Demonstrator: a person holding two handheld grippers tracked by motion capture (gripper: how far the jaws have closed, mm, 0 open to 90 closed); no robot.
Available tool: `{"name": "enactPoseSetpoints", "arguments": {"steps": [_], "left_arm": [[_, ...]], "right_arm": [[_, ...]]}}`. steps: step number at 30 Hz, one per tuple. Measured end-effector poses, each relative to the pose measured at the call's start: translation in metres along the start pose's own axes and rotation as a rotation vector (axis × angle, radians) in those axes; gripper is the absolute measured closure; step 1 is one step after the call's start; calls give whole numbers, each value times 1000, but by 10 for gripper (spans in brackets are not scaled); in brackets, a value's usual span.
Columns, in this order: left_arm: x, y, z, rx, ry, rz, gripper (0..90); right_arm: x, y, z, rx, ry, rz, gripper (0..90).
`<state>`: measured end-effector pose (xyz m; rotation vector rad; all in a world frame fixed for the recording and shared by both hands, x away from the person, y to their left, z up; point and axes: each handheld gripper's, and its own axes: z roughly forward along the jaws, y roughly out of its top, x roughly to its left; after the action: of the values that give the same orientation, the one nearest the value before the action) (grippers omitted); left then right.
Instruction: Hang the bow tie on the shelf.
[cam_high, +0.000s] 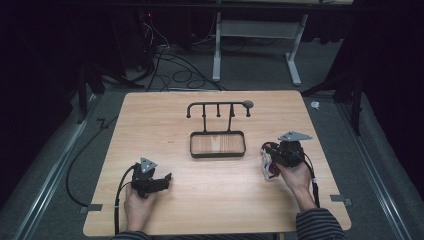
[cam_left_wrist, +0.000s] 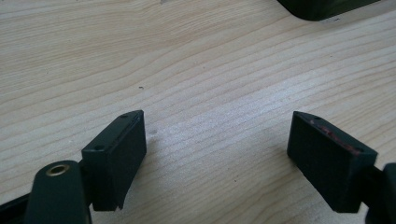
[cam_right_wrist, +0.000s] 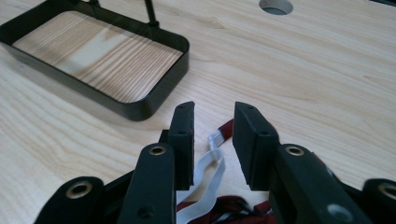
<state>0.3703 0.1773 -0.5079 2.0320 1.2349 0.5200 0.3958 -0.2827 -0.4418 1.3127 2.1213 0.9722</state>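
Red and white strap crumpled beneath right tongs, wooden table

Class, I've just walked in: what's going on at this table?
A person holds a gripper in each hand at a wooden table. The right gripper is at a red and white face mask, its white strap lying between the jaws, which are partly apart; whether they grip it is unclear. The left gripper rests open over bare wood. Farther back on the table stands a black hook rack with a tray base, nothing hanging on it yet.
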Motion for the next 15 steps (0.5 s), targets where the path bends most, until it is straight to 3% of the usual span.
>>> {"name": "enactPoseSetpoints", "arguments": {"steps": [15], "left_arm": [[0,0,0,-1,1,-1,201]], "right_arm": [[-29,10,33,101,-33,46,704]]}}
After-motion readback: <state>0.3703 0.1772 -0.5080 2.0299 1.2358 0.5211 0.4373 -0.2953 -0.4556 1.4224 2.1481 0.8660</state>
